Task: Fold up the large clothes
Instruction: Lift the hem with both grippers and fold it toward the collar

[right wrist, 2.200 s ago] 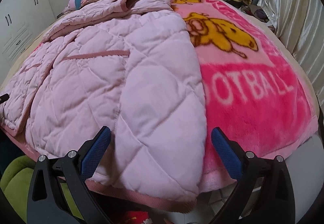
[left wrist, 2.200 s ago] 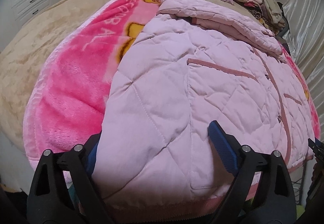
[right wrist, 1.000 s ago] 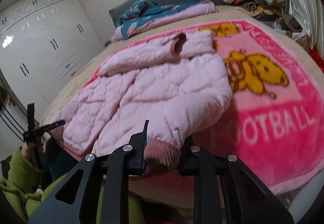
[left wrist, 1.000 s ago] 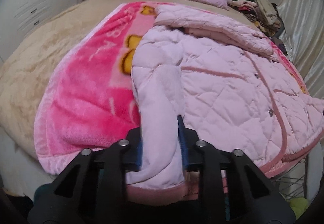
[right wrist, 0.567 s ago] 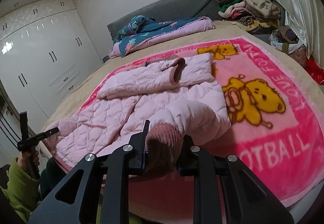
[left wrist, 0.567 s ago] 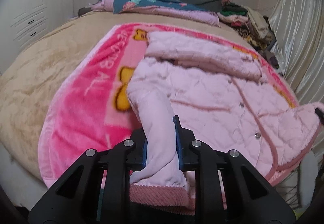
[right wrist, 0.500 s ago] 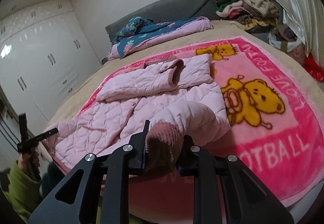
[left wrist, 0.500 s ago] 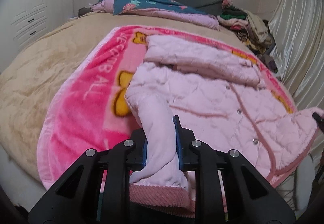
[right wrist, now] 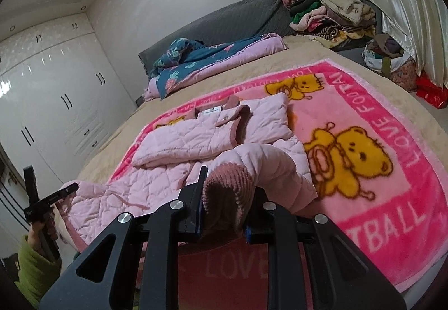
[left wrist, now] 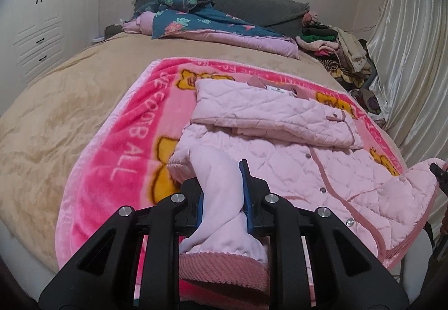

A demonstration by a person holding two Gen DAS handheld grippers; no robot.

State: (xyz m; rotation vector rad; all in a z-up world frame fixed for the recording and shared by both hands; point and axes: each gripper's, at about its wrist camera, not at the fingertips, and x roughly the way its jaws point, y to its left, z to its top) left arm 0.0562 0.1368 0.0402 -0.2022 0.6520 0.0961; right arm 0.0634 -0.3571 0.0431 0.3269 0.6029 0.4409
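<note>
A pale pink quilted jacket lies on a pink bear-print blanket on the bed, its sleeves folded across the chest. My left gripper is shut on the jacket's bottom hem corner and holds it lifted above the bed. My right gripper is shut on the other hem corner of the jacket, with the ribbed dusty-pink trim bunched between the jaws. The blanket shows at the right. The left gripper also shows at the left of the right wrist view.
A tan bedspread covers the bed. A blue floral quilt lies by the grey headboard. A pile of clothes sits at the far right corner. White wardrobes stand on the left, a curtain on the right.
Both grippers closed on the jacket's hem corners, then lifted them up and back from the bed edge. In the last half second both rose a little higher.
</note>
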